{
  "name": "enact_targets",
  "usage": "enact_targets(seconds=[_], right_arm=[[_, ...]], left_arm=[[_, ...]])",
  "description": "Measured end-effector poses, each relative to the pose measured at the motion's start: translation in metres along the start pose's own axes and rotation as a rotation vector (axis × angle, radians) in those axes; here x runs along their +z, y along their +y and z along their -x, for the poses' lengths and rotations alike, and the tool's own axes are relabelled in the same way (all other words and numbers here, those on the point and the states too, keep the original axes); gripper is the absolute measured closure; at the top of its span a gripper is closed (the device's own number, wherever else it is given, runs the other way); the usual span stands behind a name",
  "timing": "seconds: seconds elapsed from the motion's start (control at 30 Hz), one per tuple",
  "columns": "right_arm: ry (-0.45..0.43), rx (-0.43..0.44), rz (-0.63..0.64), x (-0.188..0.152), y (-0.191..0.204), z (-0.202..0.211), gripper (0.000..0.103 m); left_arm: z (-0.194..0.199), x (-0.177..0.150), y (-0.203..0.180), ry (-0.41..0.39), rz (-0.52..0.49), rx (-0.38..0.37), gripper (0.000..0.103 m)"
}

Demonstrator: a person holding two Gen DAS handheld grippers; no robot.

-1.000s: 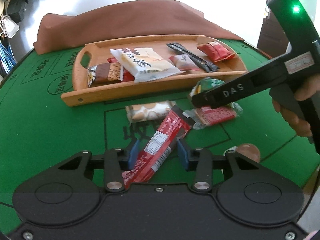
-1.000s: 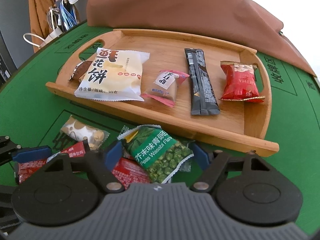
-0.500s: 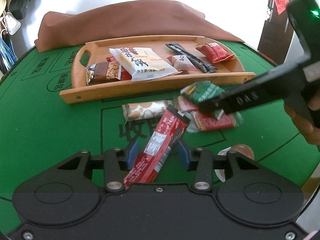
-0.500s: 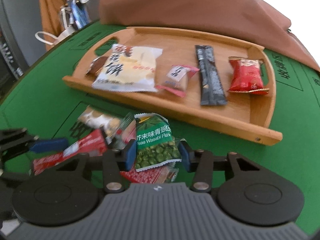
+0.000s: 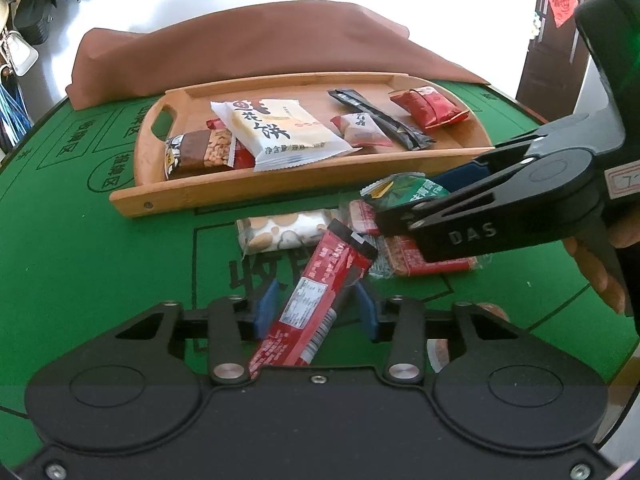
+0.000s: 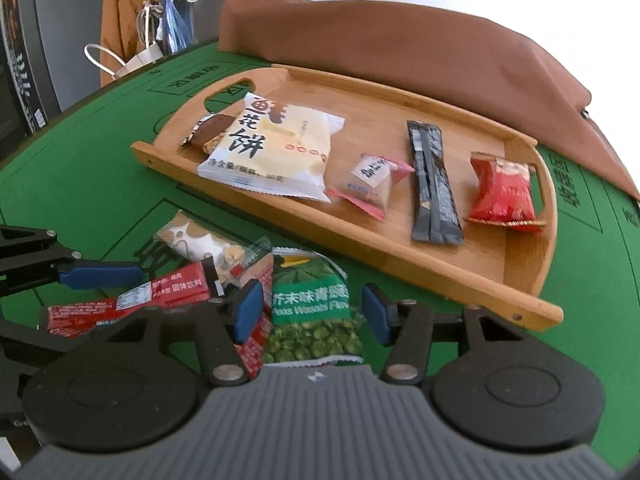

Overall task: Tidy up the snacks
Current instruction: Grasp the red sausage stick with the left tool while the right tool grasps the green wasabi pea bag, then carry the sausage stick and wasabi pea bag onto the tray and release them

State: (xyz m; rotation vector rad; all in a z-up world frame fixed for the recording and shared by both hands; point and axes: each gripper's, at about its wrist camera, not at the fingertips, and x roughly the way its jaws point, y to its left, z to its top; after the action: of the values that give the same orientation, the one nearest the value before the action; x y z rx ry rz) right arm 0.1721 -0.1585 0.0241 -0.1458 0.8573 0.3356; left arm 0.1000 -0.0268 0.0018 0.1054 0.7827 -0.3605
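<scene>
Two light, crinkly packets: left tongs (image 5: 316,306) pinch the red stick pack (image 5: 316,300) mid-length; right tongs (image 6: 312,314), just widening, loosely straddle the slippery pea bag (image 6: 314,312).

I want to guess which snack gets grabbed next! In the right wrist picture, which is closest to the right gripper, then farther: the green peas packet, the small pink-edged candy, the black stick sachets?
1. Green wasabi peas packet: between the right gripper's fingers, on the green table.
2. Small pink-edged candy: middle of the wooden tray.
3. Black stick sachets: right of the candy, reaching farther back.
</scene>
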Motion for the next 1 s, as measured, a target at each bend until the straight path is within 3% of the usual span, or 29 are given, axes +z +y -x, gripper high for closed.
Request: enact_targets(seconds=[0.07, 0.1, 0.17, 0.23, 0.33, 0.67, 1.0], right_arm=[[0.000, 0.009, 0.017, 0.000, 0.004, -0.001, 0.036], [0.003, 0.013, 0.023, 0.000, 0.006, -0.002, 0.045], [0.000, -0.002, 0.047, -0.001, 0.012, -0.001, 0.055], [0.002, 0.008, 0.044, -0.001, 0.013, 0.002, 0.059], [0.007, 0.059, -0.001, 0.000, 0.009, 0.007, 0.061], [-0.027, 0.112, -0.089, 0.010, -0.005, 0.022, 0.062], [-0.108, 0.082, -0.171, 0.035, -0.032, 0.038, 0.062]], left_arm=[[0.001, -0.001, -0.003, -0.004, -0.004, 0.001, 0.070], [0.002, -0.001, -0.003, -0.007, -0.002, 0.001, 0.071], [0.002, -0.001, -0.002, -0.009, 0.017, -0.010, 0.074], [0.005, 0.000, 0.001, -0.015, 0.048, -0.014, 0.076], [0.010, 0.002, 0.008, -0.034, 0.084, -0.006, 0.077], [0.029, 0.019, 0.027, -0.098, 0.135, 0.013, 0.080], [0.033, 0.055, 0.055, -0.147, 0.190, 0.044, 0.083]])
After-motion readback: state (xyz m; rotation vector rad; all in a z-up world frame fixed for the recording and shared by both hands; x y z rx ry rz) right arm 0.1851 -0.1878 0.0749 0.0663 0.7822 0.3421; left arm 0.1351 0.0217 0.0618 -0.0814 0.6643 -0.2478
